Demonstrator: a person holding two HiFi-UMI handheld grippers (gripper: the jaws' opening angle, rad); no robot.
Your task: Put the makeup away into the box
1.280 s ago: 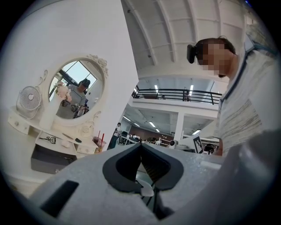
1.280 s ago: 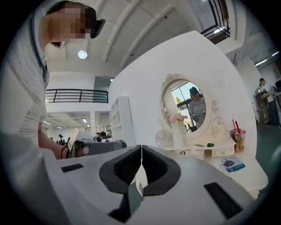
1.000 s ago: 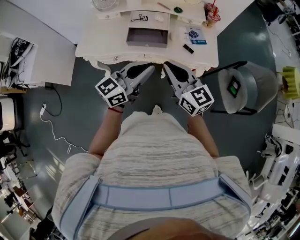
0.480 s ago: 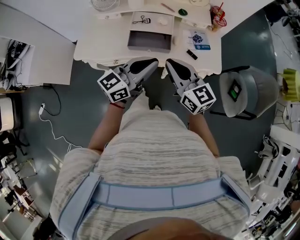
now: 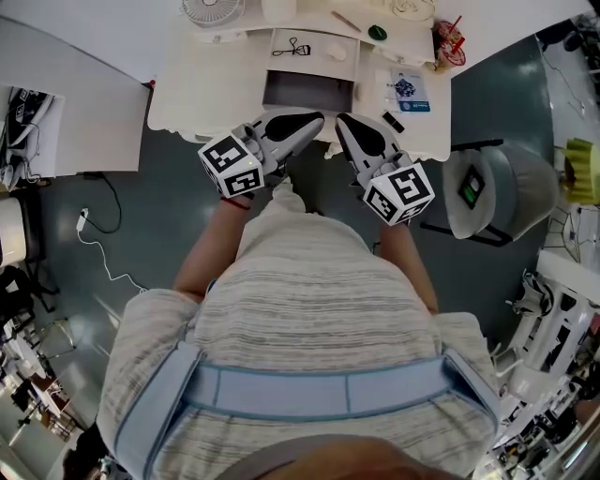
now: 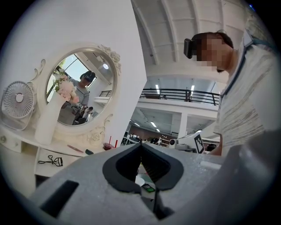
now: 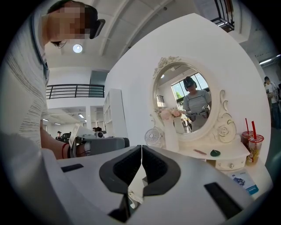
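**Head view.** A white desk (image 5: 216, 94) with a scalloped front edge fills the top of the frame, above a dark grey floor (image 5: 122, 206). A grey box (image 5: 281, 91) lies open at the middle of the desk. The makeup is outside it:
- An eyelash curler (image 5: 298, 45) lies just behind the box.
- A black tube (image 5: 394, 122) lies to the box's right, near the desk's front edge and beside a blue card (image 5: 410, 89).

A small fan (image 5: 208, 9) and a red cup (image 5: 448, 42) stand along the top edge. A grey chair (image 5: 497, 187) is at the right, and a white cable (image 5: 103, 253) trails at the left. The left hand-held gripper (image 5: 314, 119) and the right hand-held gripper (image 5: 345, 122) point at the desk's front edge, just below the box.

**Left gripper view.** Only here can this hand-held gripper's jaws be read: they are pressed together with nothing between them. An oval mirror (image 6: 83, 88) in a carved white frame and a white vase (image 6: 48, 118) rise at the left. Neither is visible from above.

**Right gripper view.** Its jaws are likewise pressed together and empty. The mirror stands right of centre, and it reflects the person. A balcony railing (image 7: 74, 91) crosses an open hall at the left.
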